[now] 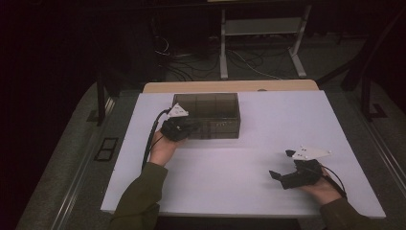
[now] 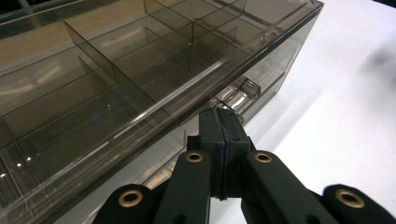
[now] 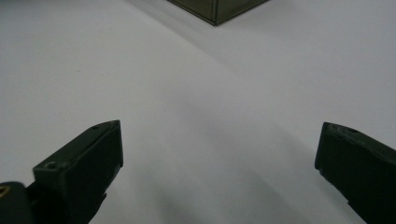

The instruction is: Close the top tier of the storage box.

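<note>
Smoked-plastic organiser box (image 1: 207, 115) sat on the white desk (image 1: 239, 191), its clear front latch (image 2: 238, 95) just ahead of the left gripper (image 2: 220, 116), fingers (image 2: 210, 128) pressed together, nothing between. Right gripper (image 1: 282, 166) rested well apart, fingers (image 3: 81, 170) spread wide over bare desk. Best pressed squarely on the latch tab, box steadied against sliding.

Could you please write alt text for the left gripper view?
The left gripper, jaws shut, points at a clear latch on the front of a smoky transparent compartment box. The box stands on a white table.
</note>
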A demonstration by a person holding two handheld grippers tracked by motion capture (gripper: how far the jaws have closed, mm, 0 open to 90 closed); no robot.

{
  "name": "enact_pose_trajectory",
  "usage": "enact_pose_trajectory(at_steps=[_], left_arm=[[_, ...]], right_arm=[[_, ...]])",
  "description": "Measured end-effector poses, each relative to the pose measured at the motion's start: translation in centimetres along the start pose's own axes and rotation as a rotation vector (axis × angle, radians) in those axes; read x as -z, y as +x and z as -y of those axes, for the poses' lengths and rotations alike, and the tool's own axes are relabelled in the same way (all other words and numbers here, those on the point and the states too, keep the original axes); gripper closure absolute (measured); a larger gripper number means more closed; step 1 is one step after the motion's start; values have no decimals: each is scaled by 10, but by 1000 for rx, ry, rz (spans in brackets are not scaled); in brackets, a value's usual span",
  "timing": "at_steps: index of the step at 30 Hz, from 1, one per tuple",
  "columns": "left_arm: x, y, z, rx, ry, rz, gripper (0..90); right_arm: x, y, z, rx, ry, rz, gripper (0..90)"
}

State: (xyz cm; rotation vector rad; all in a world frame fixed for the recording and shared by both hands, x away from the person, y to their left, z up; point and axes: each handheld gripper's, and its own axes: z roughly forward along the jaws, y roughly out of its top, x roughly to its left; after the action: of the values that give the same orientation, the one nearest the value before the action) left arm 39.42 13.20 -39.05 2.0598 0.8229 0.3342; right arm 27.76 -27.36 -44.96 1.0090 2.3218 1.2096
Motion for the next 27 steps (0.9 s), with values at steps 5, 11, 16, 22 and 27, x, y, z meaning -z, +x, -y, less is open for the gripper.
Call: enact_pose_trajectory(at_steps=[5,11,16,22,27], left_arm=[[-1,1,0,5,-7,6,893],[2,-1,1,5,-2,6,891],[8,-3,5,6,3,-3,841],[20,-6,14,11,0,3,738],[33,-7,24,19,-3,6,625]], right_arm=[[1,-2,1,-13,-3,-6,5],[2,-1,1,-4,-9,-17,6],[4,-1,1,-5,-15,-18,5],[3,-1,-1,-3,-18,-18,6],[2,1,-2,5,-17,-19,5]])
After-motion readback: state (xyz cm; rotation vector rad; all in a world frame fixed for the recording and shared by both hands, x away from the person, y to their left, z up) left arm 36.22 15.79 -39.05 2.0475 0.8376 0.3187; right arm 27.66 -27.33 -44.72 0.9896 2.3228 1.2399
